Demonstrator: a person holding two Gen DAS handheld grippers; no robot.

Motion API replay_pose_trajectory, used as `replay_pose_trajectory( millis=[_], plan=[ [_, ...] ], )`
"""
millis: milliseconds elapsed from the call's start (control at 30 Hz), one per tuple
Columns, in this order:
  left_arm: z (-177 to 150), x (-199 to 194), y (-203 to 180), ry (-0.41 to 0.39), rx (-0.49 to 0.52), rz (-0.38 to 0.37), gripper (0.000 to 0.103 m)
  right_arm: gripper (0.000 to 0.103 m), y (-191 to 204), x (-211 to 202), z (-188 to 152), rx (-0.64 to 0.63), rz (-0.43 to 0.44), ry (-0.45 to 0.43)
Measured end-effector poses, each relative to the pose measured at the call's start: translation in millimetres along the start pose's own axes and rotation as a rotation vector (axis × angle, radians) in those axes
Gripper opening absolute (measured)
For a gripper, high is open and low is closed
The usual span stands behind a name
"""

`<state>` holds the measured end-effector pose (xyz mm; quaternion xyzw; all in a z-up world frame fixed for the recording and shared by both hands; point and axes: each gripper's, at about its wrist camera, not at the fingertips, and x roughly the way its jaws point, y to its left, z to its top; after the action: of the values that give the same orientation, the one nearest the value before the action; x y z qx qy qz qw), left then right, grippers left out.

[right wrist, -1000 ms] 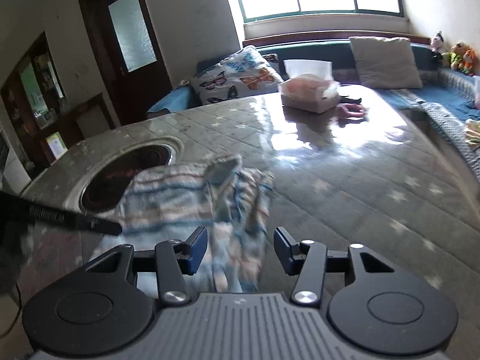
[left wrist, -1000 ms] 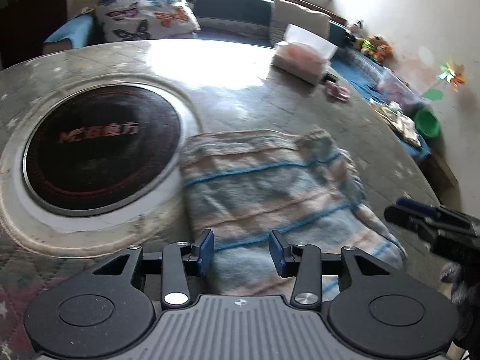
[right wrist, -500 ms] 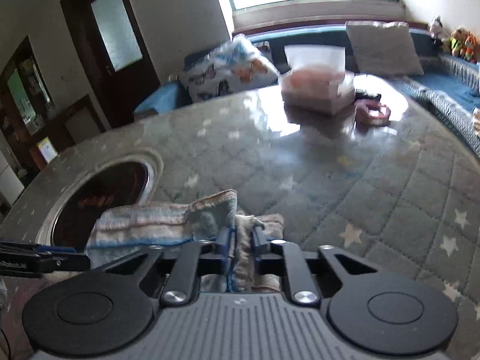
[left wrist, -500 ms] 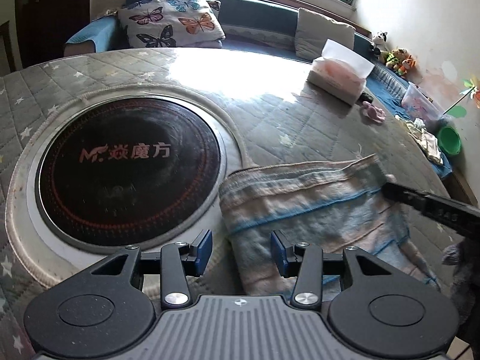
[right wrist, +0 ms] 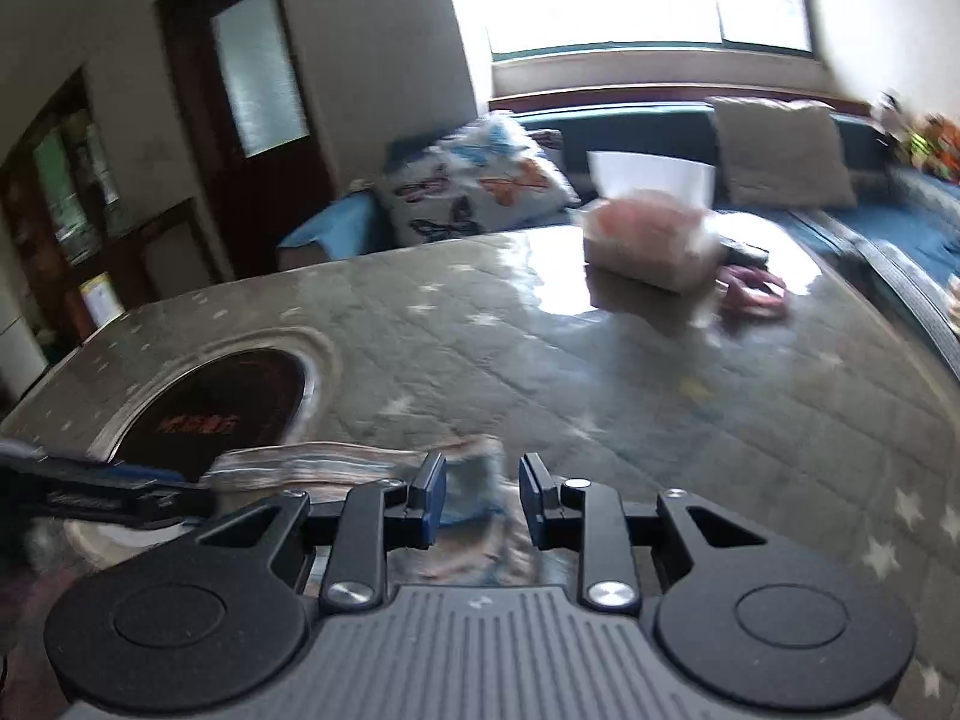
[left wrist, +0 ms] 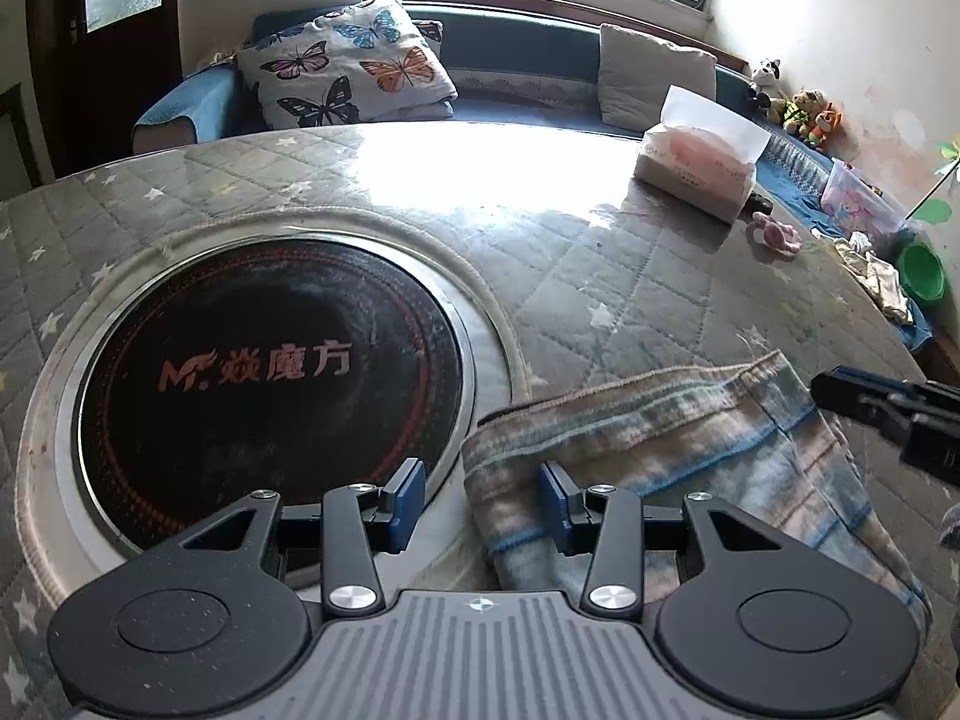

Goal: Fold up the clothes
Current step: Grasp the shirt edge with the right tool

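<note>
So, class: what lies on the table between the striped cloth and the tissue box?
Nothing: bare quilted table cover separates cloth from tissue box, seen in the left wrist view.

right claw (right wrist: 483,501) gapes over the folded striped cloth (right wrist: 360,463) on the quilted table (right wrist: 600,372).

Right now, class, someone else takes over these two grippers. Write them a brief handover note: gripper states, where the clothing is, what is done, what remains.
Left gripper: open, holding nothing, at the near left edge of the striped garment.
Right gripper: open, holding nothing, over the garment's right end.
The garment lies folded on the quilted table, beside the round black burner.
Done: at least one fold is in.
Left: probably one more fold, then neaten.
</note>
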<state>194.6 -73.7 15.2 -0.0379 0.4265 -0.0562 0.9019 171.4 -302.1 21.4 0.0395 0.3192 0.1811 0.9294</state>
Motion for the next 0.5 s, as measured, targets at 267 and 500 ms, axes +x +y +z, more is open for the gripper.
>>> replay_pose_trajectory(
  millis=[267,500],
  plan=[
    [7.0,15.1,0.0,0.001,0.024,0.01,0.045,0.025,5.1,36.8,0.2,-0.039,-0.008,0.073],
    [4.6,-1.1,-4.7,-0.031,0.052,0.001,0.043,0.026,3.5,10.7,-2.1,-0.056,0.004,0.062]
  ],
)
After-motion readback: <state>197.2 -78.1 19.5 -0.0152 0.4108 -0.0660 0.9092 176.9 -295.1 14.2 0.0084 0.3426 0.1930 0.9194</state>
